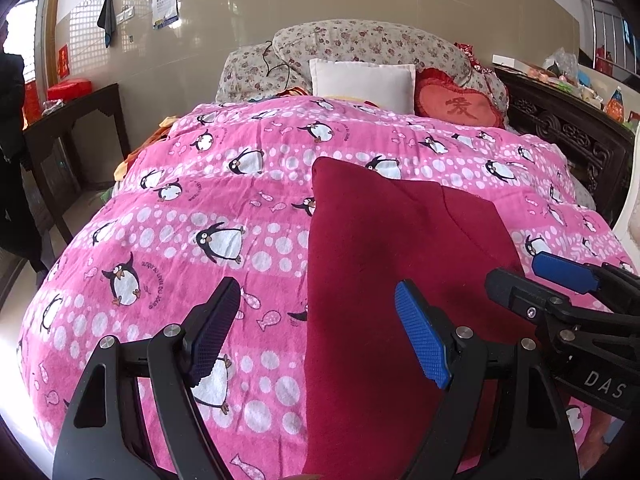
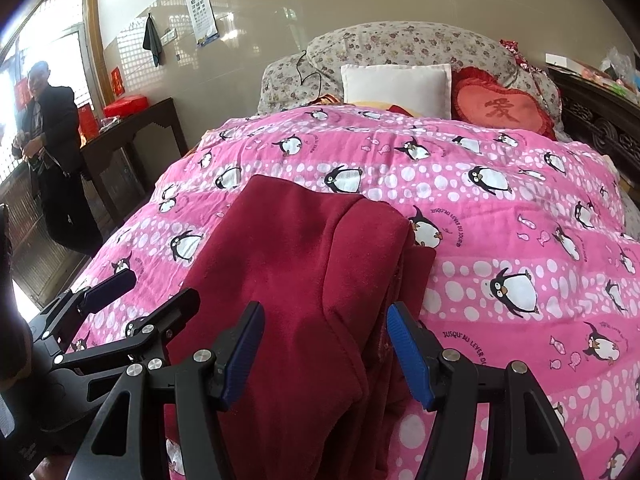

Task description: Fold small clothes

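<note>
A dark red fleece garment (image 1: 380,264) lies folded lengthwise on the pink penguin blanket (image 1: 208,208); it also shows in the right wrist view (image 2: 304,264). My left gripper (image 1: 320,320) is open over the garment's left edge, one pad over the blanket, the other over the cloth. My right gripper (image 2: 326,340) is open, its jaws either side of the garment's near right part, holding nothing. The right gripper also shows at the right of the left wrist view (image 1: 532,276). The left gripper shows at the left of the right wrist view (image 2: 156,288).
A white pillow (image 1: 362,82), a red heart cushion (image 1: 460,100) and floral bedding (image 1: 360,40) lie at the bed's head. A dark side table (image 1: 72,120) stands left. A carved dark cabinet (image 1: 568,128) with clutter stands right. A person (image 2: 52,152) stands far left.
</note>
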`<state>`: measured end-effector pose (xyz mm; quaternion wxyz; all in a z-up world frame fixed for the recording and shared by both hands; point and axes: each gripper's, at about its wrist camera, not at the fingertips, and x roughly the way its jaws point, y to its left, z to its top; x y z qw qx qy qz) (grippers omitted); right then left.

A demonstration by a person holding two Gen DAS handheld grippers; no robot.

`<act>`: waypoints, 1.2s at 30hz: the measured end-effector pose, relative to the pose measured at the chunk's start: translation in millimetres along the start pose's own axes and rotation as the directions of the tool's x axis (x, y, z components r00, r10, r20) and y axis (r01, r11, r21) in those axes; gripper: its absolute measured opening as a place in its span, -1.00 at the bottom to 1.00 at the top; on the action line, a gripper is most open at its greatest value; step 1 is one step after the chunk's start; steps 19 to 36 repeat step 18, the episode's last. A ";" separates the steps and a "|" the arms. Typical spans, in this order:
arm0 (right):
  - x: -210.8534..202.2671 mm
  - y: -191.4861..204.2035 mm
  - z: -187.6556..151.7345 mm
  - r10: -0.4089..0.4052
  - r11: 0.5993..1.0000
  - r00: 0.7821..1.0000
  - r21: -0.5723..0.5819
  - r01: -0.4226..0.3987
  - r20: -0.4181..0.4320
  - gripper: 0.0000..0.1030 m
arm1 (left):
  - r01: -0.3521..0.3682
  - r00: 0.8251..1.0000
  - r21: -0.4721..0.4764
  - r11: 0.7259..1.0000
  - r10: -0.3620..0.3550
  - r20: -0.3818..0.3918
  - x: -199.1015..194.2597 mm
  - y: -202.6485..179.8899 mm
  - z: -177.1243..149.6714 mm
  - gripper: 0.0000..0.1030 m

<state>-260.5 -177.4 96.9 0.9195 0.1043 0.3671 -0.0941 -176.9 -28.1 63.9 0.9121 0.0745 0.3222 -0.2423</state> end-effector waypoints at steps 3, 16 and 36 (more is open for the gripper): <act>0.4 -0.5 -0.6 0.002 1.000 1.000 0.002 -0.002 -0.002 0.20 | 0.003 1.000 0.002 1.000 -0.003 0.002 -0.4 0.1 0.4 0.56; -1.9 -2.0 0.0 -0.001 1.000 1.000 -0.001 0.001 0.004 0.20 | -0.017 0.998 0.044 0.999 0.015 0.057 -7.4 -4.8 0.1 0.56; -1.5 -2.5 0.1 -0.001 1.000 1.000 0.002 0.001 0.002 0.20 | -0.017 0.998 0.045 0.999 0.014 0.059 -7.7 -4.6 0.7 0.56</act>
